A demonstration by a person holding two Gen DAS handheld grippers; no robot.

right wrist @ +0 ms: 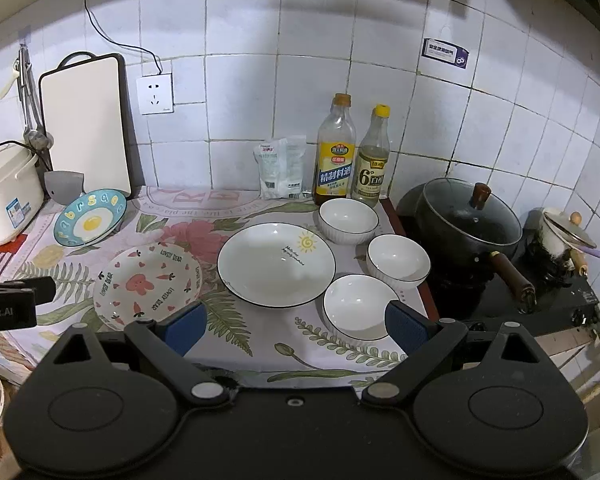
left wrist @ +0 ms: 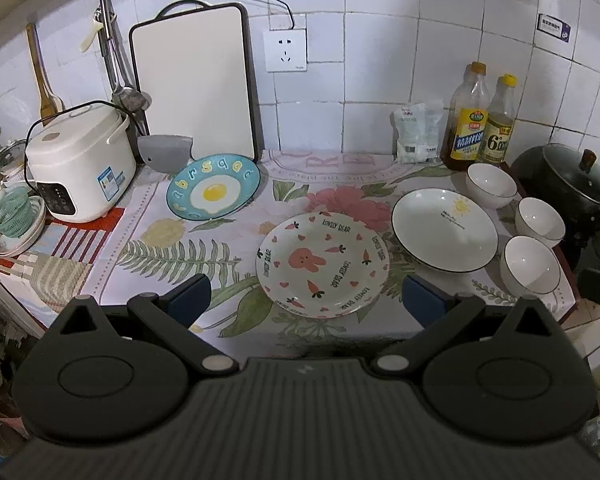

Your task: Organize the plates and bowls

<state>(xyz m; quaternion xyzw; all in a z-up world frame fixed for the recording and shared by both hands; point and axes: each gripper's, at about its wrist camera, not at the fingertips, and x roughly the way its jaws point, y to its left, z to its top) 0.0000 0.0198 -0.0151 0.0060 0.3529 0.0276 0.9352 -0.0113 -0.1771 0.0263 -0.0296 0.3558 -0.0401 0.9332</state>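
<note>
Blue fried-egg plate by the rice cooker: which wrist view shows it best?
Left wrist view: the blue round plate with the fried-egg picture sits large, unobstructed, its yellow rim letters readable. In the right wrist view the same plate is smaller, near the left edge, still unobstructed.

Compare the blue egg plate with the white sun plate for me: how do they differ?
The blue egg plate is turquoise with a fried-egg print and letters on its rim; the white sun plate is plain white with a dark rim line and a small sun. The egg plate sits tilted near the cutting board; the sun plate lies flat beside the bowls. Both are empty.
</note>
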